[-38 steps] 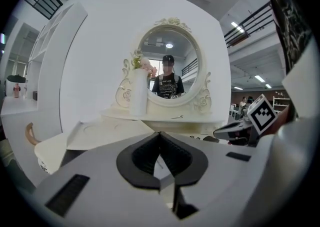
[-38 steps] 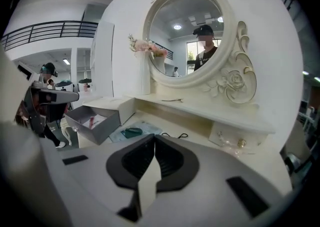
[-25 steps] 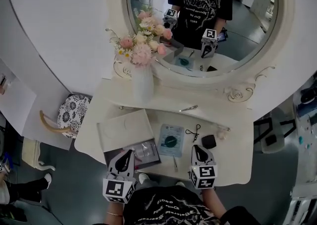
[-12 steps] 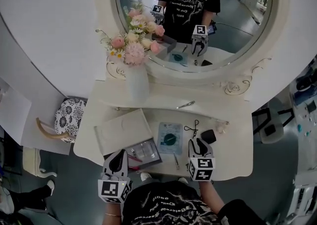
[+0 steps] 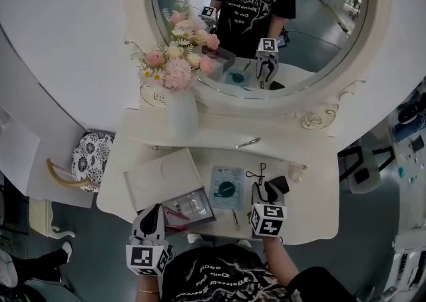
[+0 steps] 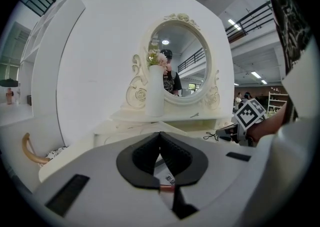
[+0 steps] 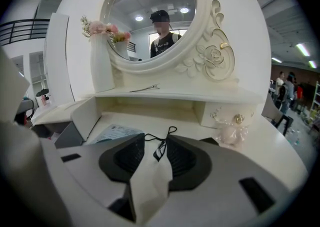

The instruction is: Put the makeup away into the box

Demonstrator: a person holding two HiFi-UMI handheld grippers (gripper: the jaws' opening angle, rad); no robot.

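The open grey box (image 5: 190, 204) sits at the table's front left, its white lid (image 5: 163, 174) beside it. My left gripper (image 5: 155, 209) hovers at the box's near left corner; in the left gripper view its tips (image 6: 160, 135) meet, shut with nothing seen between them. My right gripper (image 5: 263, 187) points at the black eyelash curler (image 5: 259, 174). Its jaws have just been opening and now stand apart (image 7: 156, 137), with the curler's head (image 7: 159, 148) in the gap and the pads not pressing on it. A blue packet (image 5: 227, 187) and a black compact (image 5: 280, 185) lie either side.
A pink puff (image 5: 295, 174) lies right of the compact. A thin stick (image 5: 235, 217) rests near the front edge. A hairpin (image 5: 248, 142) lies on the raised shelf beside the white vase of flowers (image 5: 181, 114). The oval mirror (image 5: 279, 34) stands behind.
The right gripper has gone forward to the eyelash curler and its jaws have spread from shut to wide. The left gripper has slid slightly back toward the table's front edge.
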